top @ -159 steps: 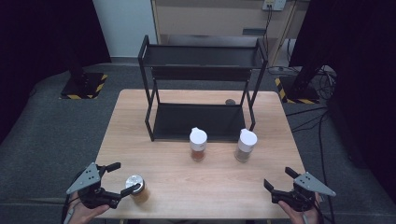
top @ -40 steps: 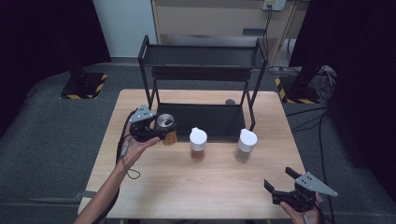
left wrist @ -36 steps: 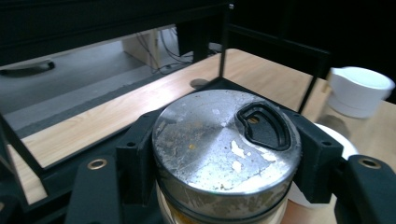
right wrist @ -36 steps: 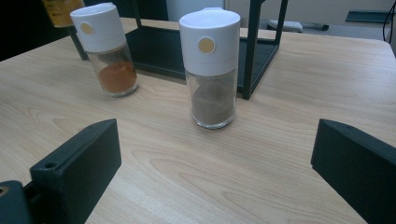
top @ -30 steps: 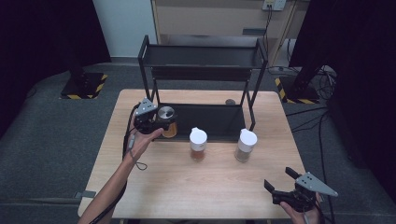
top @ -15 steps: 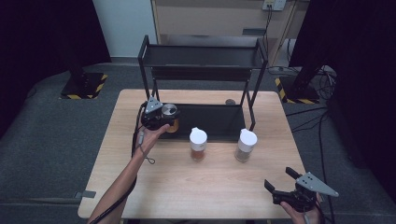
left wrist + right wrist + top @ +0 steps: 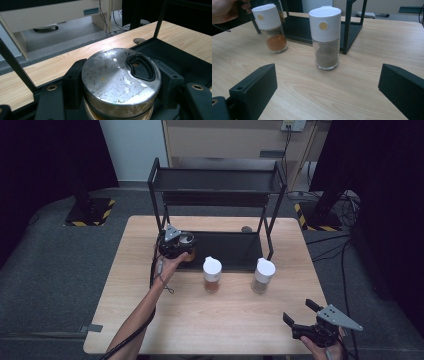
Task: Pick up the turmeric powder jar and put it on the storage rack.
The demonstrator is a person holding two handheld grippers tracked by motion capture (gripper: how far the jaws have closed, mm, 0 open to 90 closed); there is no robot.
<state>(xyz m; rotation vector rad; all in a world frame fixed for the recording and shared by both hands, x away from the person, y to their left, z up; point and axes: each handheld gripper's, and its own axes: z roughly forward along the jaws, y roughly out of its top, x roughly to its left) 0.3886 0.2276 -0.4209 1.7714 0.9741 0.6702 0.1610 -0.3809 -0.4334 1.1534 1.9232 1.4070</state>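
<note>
Left claw [image 7: 181, 244] clamped on a metal-lidded jar [image 7: 121, 81], jaws pressing both sides of it just under the lid (lid scuffed, with a black pour flap). The jar sits at the left end of the black rack's lower shelf [image 7: 235, 251], over the shelf's front edge; whether its base already rests on the shelf I can't tell. Step in hand looks like placing the jar on the lower shelf. Next move, as I judge it: settle the base flat on the shelf, part the jaws, then back the claw straight out toward the person without clipping the rack's left post [image 7: 162, 220]. Left forearm stretched forward across the surface [image 7: 165, 320], hand under the claw, wrist a little raised.

Middle of the surface: spice shaker with orange powder [image 7: 212, 274], white cap, upright, just in front of the rack. To its right a spice shaker with brown powder [image 7: 263, 275], also upright, near the rack's right front post.

Right claw [image 7: 298, 317] at the near right edge of the surface, jaws wide apart, nothing between them, pointing toward the shakers; hand low by the edge.
</note>
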